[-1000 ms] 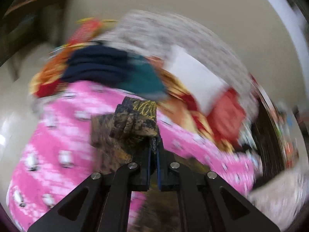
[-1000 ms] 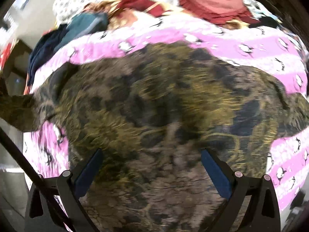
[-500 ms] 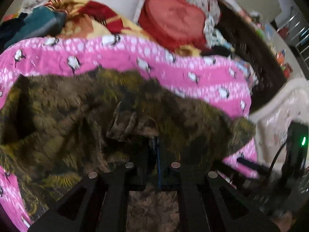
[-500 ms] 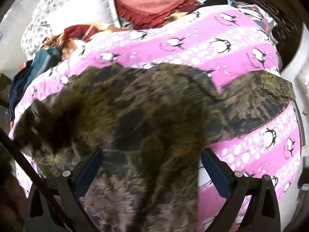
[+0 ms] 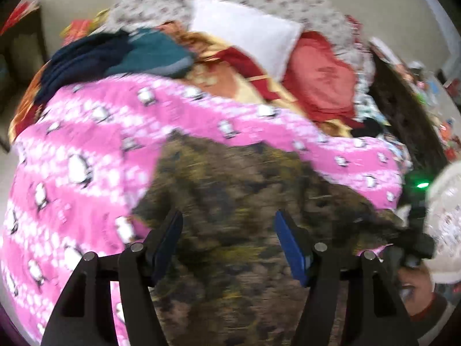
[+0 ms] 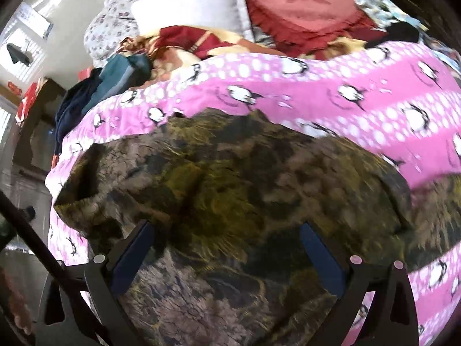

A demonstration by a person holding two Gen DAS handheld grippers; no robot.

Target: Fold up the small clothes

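On the bed, over the pink fleece blanket printed with penguins (image 5: pixel 86 155) (image 6: pixel 360 86), the brown and olive patterned garment of thin fabric (image 5: pixel 239 201) (image 6: pixel 245 190) is lying spread out, and I am looking down on it from both wrist views. My left claw (image 5: pixel 229 239) is hanging just above the cloth with its blue-padded fingers (image 5: pixel 291 248) standing wide apart, gripping nothing. My right claw (image 6: pixel 227 255) is likewise hovering over the garment with its fingers (image 6: pixel 322 256) spread wide and nothing between them. In the right wrist view the garment's left edge is showing a raised fold, and its far edge is lying against the pink blanket; both views are blurring somewhat, so I cannot tell which part of the clothing is which. Beyond the blanket, a white rectangular pillow (image 5: pixel 247 34) (image 6: pixel 190 3) is leaning near a red heart-shaped cushion (image 5: pixel 319 77) (image 6: pixel 302 0), with a pile of dark blue and teal folded clothes (image 5: pixel 115 54) (image 6: pixel 109 83) sitting off to the left. At the right edge of the left wrist view, a hand (image 5: pixel 415 285) is gripping the other device, where a small green light (image 5: pixel 422 185) is glowing.
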